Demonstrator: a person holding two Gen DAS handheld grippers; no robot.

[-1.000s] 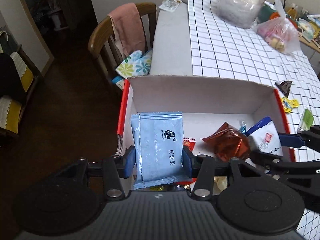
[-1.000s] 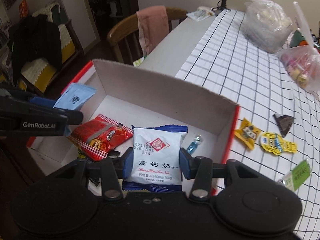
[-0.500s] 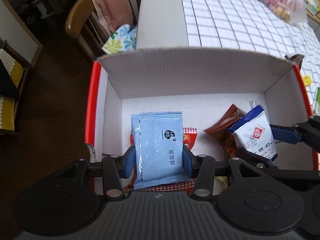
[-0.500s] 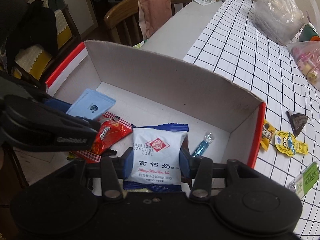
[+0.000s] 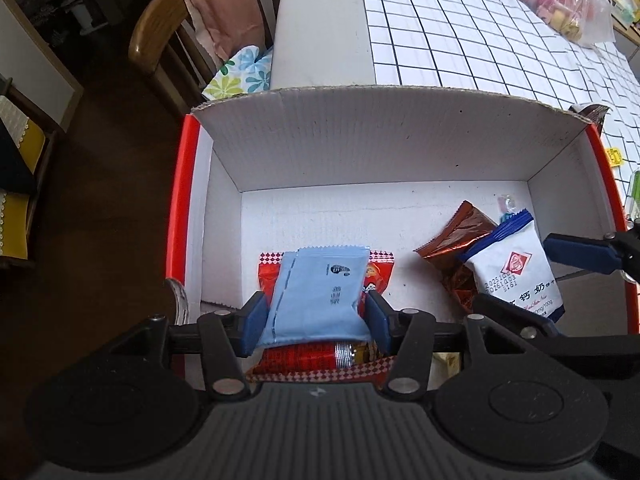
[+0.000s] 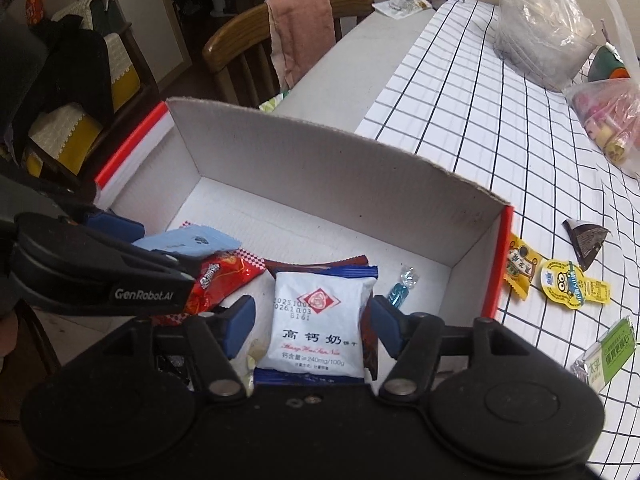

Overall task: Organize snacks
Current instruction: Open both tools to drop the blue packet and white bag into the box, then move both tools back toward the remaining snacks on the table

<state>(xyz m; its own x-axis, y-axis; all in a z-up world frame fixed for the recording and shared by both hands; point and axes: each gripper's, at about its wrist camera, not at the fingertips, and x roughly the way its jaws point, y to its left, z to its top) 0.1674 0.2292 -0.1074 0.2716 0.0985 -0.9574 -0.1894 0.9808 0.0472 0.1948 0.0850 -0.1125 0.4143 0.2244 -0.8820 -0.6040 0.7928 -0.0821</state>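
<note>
A white cardboard box (image 5: 360, 140) with red outer sides sits at the table edge; it also shows in the right wrist view (image 6: 320, 168). My left gripper (image 5: 316, 322) has opened, and the light blue packet (image 5: 320, 296) lies tilted between its fingers on a red snack pack (image 5: 304, 356). My right gripper (image 6: 312, 320) is open inside the box; the white and blue milk-biscuit packet (image 6: 318, 316) lies loose between its fingers, on a brown packet (image 5: 456, 240). A blue-wrapped candy (image 6: 402, 286) lies on the box floor.
Yellow packets (image 6: 520, 268) (image 6: 572, 282), a dark triangular packet (image 6: 586, 238) and a green packet (image 6: 608, 350) lie on the checked tablecloth right of the box. Plastic bags (image 6: 540, 28) stand at the back. A wooden chair (image 5: 172, 40) with a pink cloth stands left.
Both grippers moved down into the box and opened. The blue packet has tipped forward onto the red pack, and the white packet now lies free on the brown packet.
</note>
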